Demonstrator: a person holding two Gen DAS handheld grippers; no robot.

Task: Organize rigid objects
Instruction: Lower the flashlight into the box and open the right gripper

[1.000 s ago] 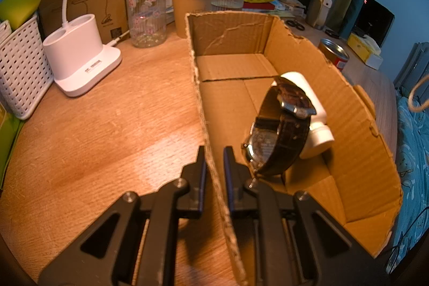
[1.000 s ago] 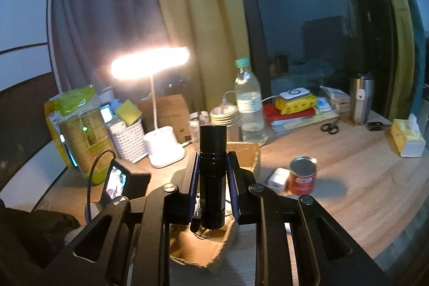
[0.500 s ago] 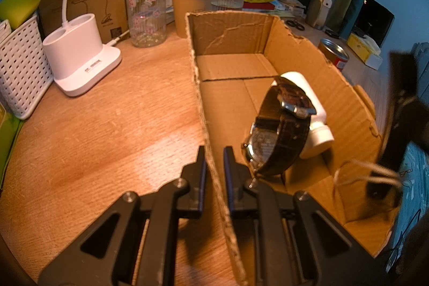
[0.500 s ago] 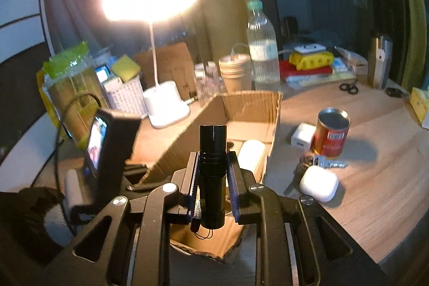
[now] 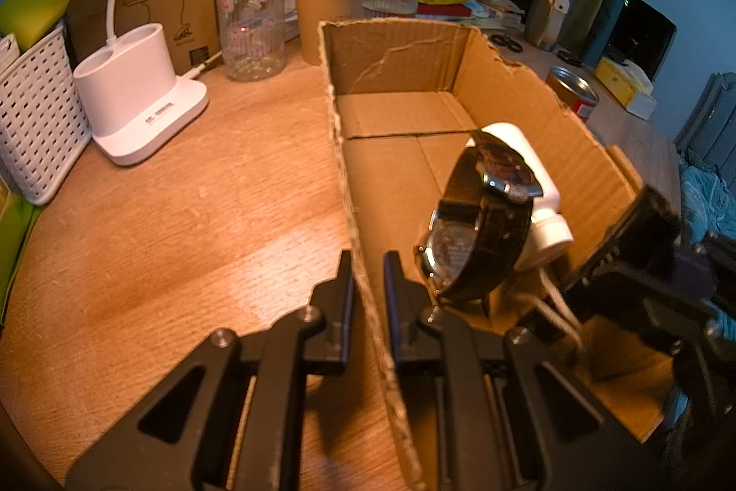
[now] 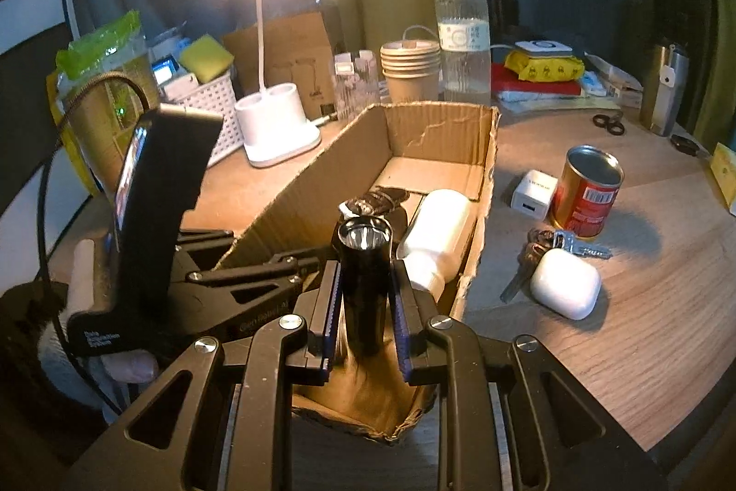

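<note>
My left gripper (image 5: 368, 261) pinched on left wall of cardboard box (image 5: 529, 86). My right gripper (image 6: 365, 274) clamped on black flashlight (image 6: 365, 284), lens up, over box's near end. Watch (image 5: 483, 224) and white bottle (image 5: 538, 187) lie inside box. Can (image 6: 586, 192), earbud case (image 6: 566, 284), keys (image 6: 579, 245) on desk beside box.

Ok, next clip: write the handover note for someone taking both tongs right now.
Left tongs: shut on the box side wall, steadying it.
Right tongs: shut on the torch, held over the box's near end.
In the box: watch leaning on the white bottle.
Still on the desk, right of the box: can, charger, keys, earbud case.
Done: watch and bottle boxed.
Left: set the torch in, probably then the desk items.
</note>
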